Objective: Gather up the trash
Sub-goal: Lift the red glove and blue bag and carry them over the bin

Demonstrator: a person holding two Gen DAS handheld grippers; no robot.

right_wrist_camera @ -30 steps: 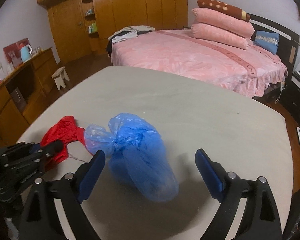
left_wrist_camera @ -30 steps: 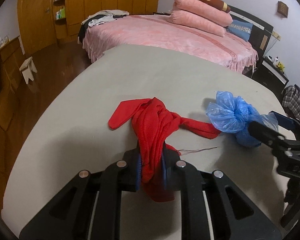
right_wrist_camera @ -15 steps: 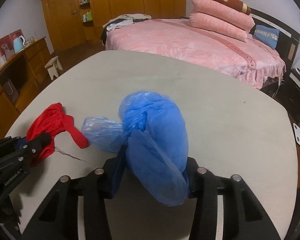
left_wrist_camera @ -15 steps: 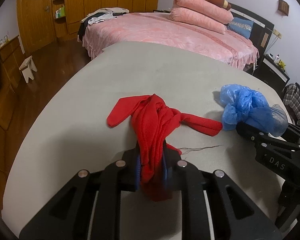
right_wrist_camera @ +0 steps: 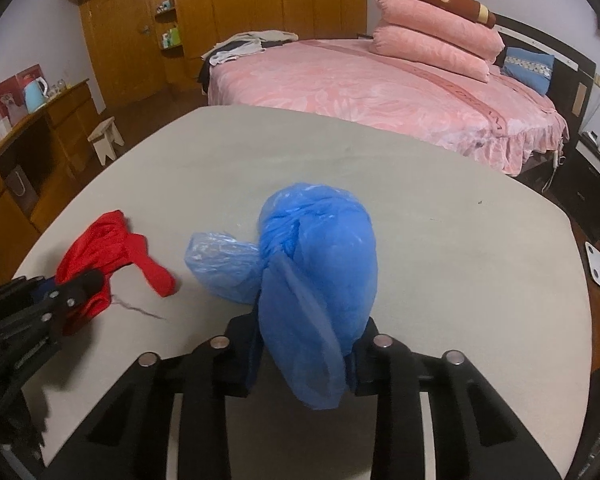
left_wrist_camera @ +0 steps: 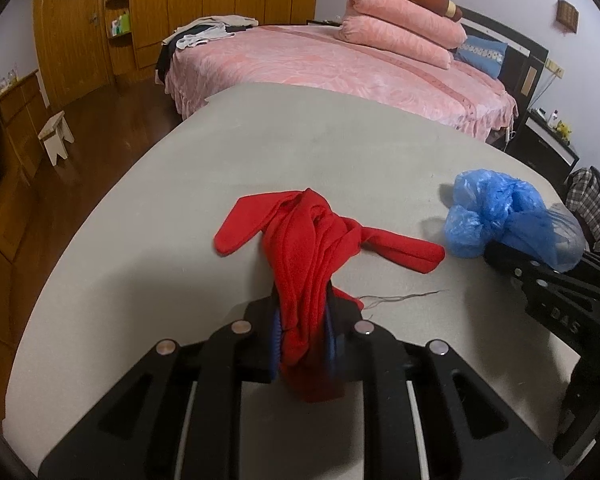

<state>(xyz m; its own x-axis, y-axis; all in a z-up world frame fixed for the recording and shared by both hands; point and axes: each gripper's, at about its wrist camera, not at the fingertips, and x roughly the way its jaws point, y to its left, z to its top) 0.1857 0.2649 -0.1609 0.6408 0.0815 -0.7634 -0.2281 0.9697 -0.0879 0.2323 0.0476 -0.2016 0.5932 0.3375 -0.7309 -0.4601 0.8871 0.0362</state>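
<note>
Left gripper (left_wrist_camera: pixel 302 344) clamped on red cloth (left_wrist_camera: pixel 312 248), its loose ends trailing over the grey table (left_wrist_camera: pixel 260 152). Right gripper (right_wrist_camera: pixel 306 354) pinching knotted blue plastic bag (right_wrist_camera: pixel 320 256), possibly lifted slightly; contact underneath unclear. Thread (left_wrist_camera: pixel 396 298) beside cloth.

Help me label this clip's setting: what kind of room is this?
Most likely a home bedroom. A bed with a pink cover and stacked pink pillows stands behind the grey table, and a wooden wardrobe lines the back wall.
</note>
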